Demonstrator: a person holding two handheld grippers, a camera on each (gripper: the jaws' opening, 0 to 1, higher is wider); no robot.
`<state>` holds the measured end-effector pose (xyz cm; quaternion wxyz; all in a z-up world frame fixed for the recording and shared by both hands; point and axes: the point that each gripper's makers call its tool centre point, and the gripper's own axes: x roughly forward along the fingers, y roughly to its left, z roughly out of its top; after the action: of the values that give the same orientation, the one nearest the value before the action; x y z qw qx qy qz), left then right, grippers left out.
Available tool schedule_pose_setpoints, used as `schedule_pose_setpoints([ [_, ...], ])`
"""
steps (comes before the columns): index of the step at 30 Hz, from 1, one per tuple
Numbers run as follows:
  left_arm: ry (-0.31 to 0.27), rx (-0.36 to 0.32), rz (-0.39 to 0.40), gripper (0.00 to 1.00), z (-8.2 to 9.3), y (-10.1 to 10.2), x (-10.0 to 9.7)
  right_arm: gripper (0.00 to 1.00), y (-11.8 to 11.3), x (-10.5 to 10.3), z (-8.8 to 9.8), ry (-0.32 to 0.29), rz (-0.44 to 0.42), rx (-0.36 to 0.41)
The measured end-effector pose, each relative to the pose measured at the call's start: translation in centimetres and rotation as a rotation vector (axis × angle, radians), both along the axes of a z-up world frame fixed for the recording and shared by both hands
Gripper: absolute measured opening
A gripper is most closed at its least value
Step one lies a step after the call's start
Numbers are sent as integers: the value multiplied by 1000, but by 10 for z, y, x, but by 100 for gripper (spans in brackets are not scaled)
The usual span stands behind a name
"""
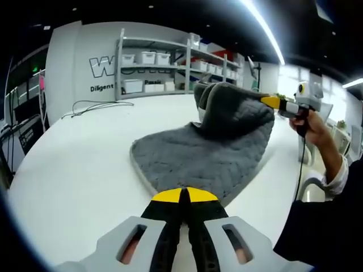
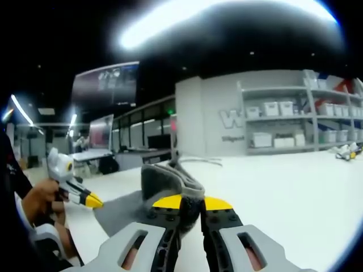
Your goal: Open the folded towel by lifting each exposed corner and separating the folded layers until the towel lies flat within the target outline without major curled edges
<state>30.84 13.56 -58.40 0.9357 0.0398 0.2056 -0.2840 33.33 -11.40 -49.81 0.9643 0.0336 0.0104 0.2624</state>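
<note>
Two hand-held grippers are working one grey quilted towel (image 1: 210,153), which is lying on the white table (image 1: 74,170), and every position below is given relative to that towel. The left gripper (image 1: 182,196) is resting at the towel's near edge with its yellow-tipped jaws pressed together; they are probably pinning or pinching that edge, though the fabric between them is hard to make out in the left gripper view. The right gripper (image 2: 191,204) is clenching a far corner of the towel and is holding it raised above the lower layer, so that the far part is standing up as a rolled hump while the near part is lying flat. The step in hand is judged to be the separating of a folded layer by its lifted corner. The next move is likely calling for the raised corner to be carried outward, away from the towel's middle, while the near edge is being held down, and then to be laid flat without curl.
</note>
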Motion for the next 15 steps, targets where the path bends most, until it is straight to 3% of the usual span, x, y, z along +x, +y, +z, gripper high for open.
schedule_pose_setpoints([
  [15, 6, -2, 3, 1, -1, -2, -3, 8, -17, -13, -26, 47, -28, -56],
])
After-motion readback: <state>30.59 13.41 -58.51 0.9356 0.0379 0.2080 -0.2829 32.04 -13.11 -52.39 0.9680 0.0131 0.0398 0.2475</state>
